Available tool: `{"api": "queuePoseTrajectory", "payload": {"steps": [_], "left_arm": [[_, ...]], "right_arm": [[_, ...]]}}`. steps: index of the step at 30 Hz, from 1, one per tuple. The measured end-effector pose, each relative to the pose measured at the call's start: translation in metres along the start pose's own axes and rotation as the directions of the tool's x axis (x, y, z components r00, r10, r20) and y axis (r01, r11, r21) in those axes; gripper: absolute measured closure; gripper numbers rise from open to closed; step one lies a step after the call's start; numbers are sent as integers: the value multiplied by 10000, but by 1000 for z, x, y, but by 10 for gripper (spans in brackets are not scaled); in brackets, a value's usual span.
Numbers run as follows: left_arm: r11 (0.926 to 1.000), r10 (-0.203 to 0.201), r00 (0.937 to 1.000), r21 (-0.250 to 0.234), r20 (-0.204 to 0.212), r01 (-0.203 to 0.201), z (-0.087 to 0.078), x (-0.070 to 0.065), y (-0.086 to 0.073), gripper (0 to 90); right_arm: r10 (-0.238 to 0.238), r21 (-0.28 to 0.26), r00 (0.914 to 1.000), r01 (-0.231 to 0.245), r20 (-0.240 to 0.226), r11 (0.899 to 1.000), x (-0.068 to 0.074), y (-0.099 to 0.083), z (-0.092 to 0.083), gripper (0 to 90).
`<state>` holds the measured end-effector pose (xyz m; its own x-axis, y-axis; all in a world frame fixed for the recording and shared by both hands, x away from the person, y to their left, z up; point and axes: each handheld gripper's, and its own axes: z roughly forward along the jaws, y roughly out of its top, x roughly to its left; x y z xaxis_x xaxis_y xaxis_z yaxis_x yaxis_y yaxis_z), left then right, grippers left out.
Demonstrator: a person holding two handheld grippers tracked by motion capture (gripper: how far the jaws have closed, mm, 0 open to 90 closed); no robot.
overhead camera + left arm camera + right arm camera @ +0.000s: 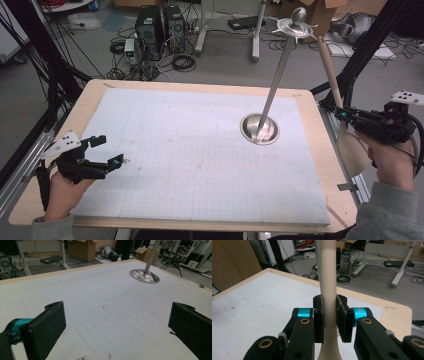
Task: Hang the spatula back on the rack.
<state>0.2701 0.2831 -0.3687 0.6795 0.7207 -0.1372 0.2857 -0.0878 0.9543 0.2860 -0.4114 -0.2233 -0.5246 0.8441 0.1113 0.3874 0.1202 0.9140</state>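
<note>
The right gripper (pixel 345 116) squeezes the spoon (pixel 332 82) by its handle, past the table's (pixel 200 87) right edge. The spoon's bowl hangs below the jaws, handle pointing up. The left gripper (pixel 110 150) rests wide and empty.

Setting: a robotics or data-collection lab was indicated.
Work surface: a wooden table (pixel 310 102) was covered by a white gridded mat (pixel 200 165), marked with drawn outlines.
Frame: black metal struts (pixel 372 45) were mounted beside the table, with a rail (pixel 30 160) along its edge.
Floor equipment: two computer towers (pixel 160 27) were set on a grey floor, surrounded by loose cables (pixel 182 62).
Storage: cardboard boxes (pixel 85 250) were seen behind the table.
Furniture: white desk legs (pixel 257 30) were seen farther back.
</note>
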Motion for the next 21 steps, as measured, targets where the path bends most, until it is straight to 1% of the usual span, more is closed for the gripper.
{"api": "queuePoseTrajectory", "payload": {"steps": [4, 9, 15, 16, 21], "left_arm": [[10000, 8, 10000, -66, 64, -7, 0, -1, 1, 17], [9999, 3, 10000, -103, 16, -3, -1, -1, 1, 17], [10000, -8, 10000, -71, -6, 8, -1, -1, 1, 17], [10000, 1, 10000, -58, -2, -1, -1, -1, 1, 17], [9999, 66, 9999, -131, 90, -65, -1, -4, 3, 17]], "right_arm": [[-9, 109, 10000, 9, -31, 9999, 1, -1, 4, 781], [-46, 161, 9999, 48, -124, 9999, 2, -1, 8, 781], [-81, 253, 9999, 83, -109, 9996, 3, -2, 12, 781], [-142, 259, 9998, 145, -119, 9996, 3, -3, 12, 781], [-159, 294, 9998, 161, -78, 9994, 4, -4, 17, 781]]}}
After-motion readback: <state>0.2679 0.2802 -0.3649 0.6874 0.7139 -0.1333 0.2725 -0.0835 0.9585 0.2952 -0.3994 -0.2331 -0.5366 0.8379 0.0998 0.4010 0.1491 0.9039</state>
